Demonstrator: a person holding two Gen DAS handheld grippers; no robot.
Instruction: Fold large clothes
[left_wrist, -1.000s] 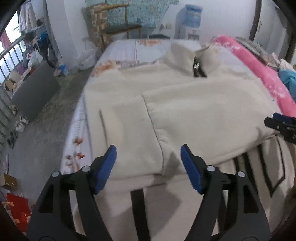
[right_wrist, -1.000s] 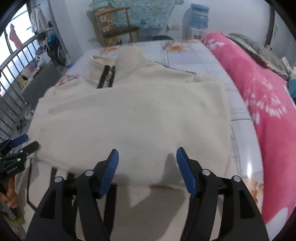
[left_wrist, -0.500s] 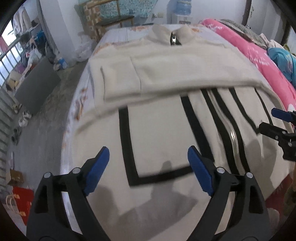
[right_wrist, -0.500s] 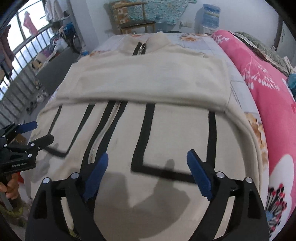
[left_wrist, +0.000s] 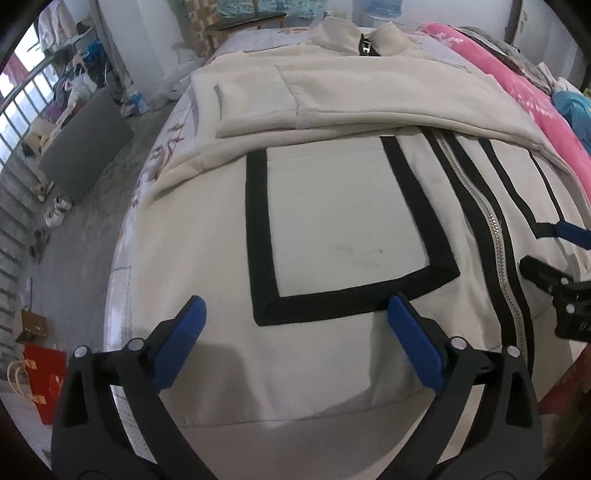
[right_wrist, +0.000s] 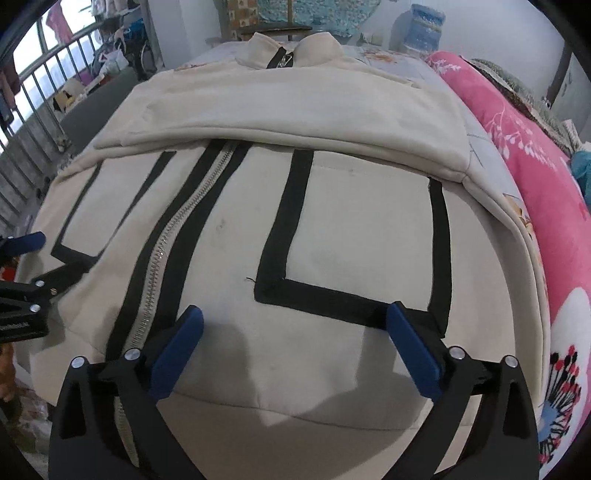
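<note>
Grippers pull back! Left gripper (left_wrist: 293, 334) and right gripper (right_wrist: 293, 338) hover empty, jaws spread wide, over the jacket's (left_wrist: 343, 225) hem at 6 o'clock; sleeves folded, bottom fold looks next.

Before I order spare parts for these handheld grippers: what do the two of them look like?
Both match. The left gripper and right gripper each have two flat blue finger pads on black plastic linkage arms with triangular cut-outs and silver rivets. Small white lettering marks the left gripper's body in the right wrist view, too small to read. No cables or sleeves show.
</note>
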